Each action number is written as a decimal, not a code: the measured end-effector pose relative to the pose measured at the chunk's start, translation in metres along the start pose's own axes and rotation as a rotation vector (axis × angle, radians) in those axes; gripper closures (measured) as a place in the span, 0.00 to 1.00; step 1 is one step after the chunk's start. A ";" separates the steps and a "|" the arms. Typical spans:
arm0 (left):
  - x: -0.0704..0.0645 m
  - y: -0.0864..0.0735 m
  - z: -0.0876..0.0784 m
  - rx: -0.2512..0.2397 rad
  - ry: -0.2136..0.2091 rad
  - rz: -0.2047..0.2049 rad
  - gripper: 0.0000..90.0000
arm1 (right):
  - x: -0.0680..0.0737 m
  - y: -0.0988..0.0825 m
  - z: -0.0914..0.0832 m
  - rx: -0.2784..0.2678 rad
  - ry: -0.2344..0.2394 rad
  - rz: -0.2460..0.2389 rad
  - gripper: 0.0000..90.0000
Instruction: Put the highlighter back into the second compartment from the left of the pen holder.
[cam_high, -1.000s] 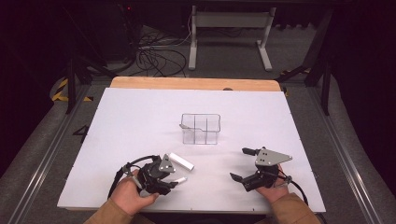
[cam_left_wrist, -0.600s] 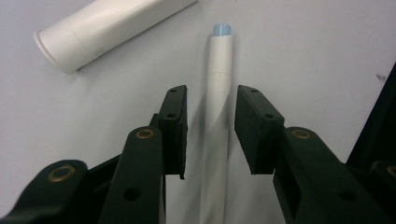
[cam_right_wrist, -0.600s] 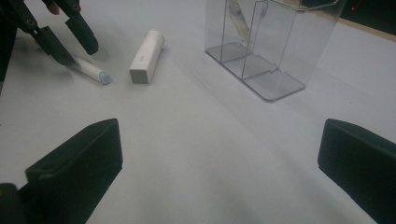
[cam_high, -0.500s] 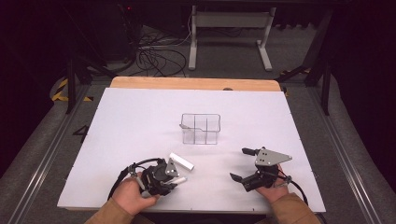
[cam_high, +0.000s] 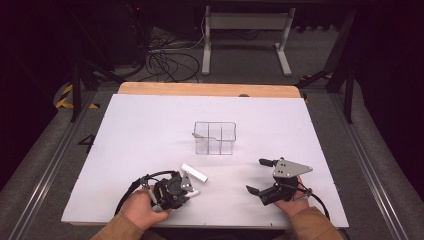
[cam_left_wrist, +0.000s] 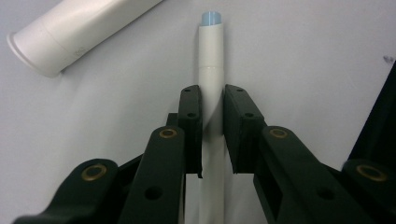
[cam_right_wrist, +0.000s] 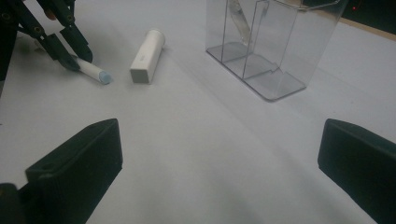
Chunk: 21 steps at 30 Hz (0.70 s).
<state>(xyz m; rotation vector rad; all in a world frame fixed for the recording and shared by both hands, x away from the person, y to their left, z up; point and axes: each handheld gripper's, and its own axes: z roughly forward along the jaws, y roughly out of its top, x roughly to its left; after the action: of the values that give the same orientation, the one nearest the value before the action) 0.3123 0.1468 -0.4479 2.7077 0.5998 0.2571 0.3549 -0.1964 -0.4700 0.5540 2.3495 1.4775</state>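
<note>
Thin white tube (cam_left_wrist: 211, 88) with a pale blue tip lies flat on the desk (cam_high: 150, 130), near the front edge on the person's left side. Left gripper (cam_left_wrist: 212, 100) has its fingers (cam_left_wrist: 191, 116) clamped on the tube's body, one on each side, blue tip sticking out past them. Those fingers have just been closing, with the tube between them. In the high view the left gripper (cam_high: 187, 190) sits low on the desk, and the tube end pokes out to its right.

Just beside it: a wider white cap-like cylinder (cam_left_wrist: 70, 32), lying on its side, apart from the tube, not touched by either gripper. In the right gripper view the cylinder (cam_right_wrist: 148, 56) sits just right of the tube's blue end (cam_right_wrist: 95, 72), angled away.

Farther out, mid-desk: clear plastic box (cam_high: 215, 137) with compartments, standing upright, something pale and thin in one compartment, can't tell what. Well apart from the tube.

Right gripper (cam_high: 260, 175) rests at the front right of the desk, fingers (cam_right_wrist: 84, 158) spread wide, nothing between them, pointing toward the box and tube area. Hand (cam_high: 295, 205) holds it from behind.
</note>
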 end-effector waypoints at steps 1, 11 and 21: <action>0.000 0.000 0.000 0.000 -0.001 -0.001 0.87 | 0.000 0.000 0.000 0.000 0.000 0.000 0.00; 0.002 0.000 -0.012 -0.054 -0.003 -0.012 0.87 | 0.000 0.000 0.000 0.000 0.000 0.002 0.00; 0.004 0.001 -0.025 -0.114 0.002 -0.029 0.87 | 0.000 0.000 0.000 -0.002 0.000 0.005 0.00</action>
<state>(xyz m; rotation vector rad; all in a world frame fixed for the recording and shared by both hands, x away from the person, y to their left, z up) 0.3102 0.1558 -0.4243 2.5879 0.6054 0.2773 0.3553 -0.1966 -0.4701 0.5601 2.3484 1.4819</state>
